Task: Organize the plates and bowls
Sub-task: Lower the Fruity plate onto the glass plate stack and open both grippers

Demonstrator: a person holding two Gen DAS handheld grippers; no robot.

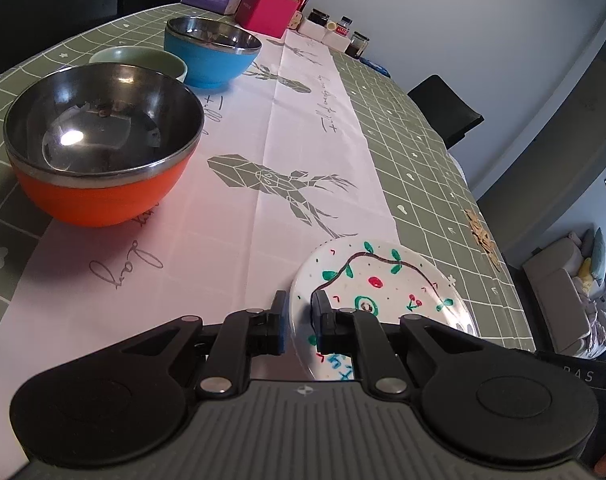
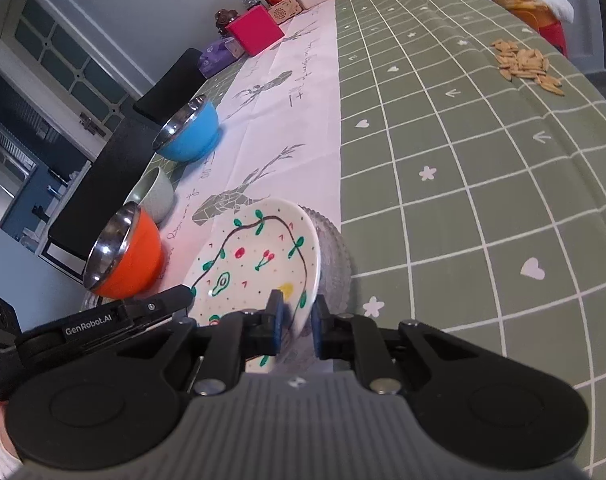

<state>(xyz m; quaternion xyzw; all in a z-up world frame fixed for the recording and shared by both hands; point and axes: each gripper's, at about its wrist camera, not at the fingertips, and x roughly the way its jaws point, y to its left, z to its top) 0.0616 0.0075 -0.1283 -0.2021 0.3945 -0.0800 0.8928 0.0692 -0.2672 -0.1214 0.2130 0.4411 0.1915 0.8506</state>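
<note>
A white plate painted with a vine, cherries and an avocado (image 1: 383,284) (image 2: 259,260) is held at its rim by both grippers. My left gripper (image 1: 300,322) is shut on its left edge; my right gripper (image 2: 296,322) is shut on its near rim. The plate tilts above a clear ribbed glass plate (image 2: 333,256) on the table. An orange steel-lined bowl (image 1: 103,140) (image 2: 125,254), a pale green bowl (image 1: 143,60) (image 2: 157,192) and a blue steel-lined bowl (image 1: 211,52) (image 2: 189,134) stand in a row to the left.
A green grid tablecloth (image 2: 463,160) with a white deer runner (image 1: 263,140) covers the table. A pink box (image 1: 269,12), bottles and jars stand at the far end. A pile of seeds (image 2: 525,66) lies at the right. Black chairs (image 2: 115,176) line the left side.
</note>
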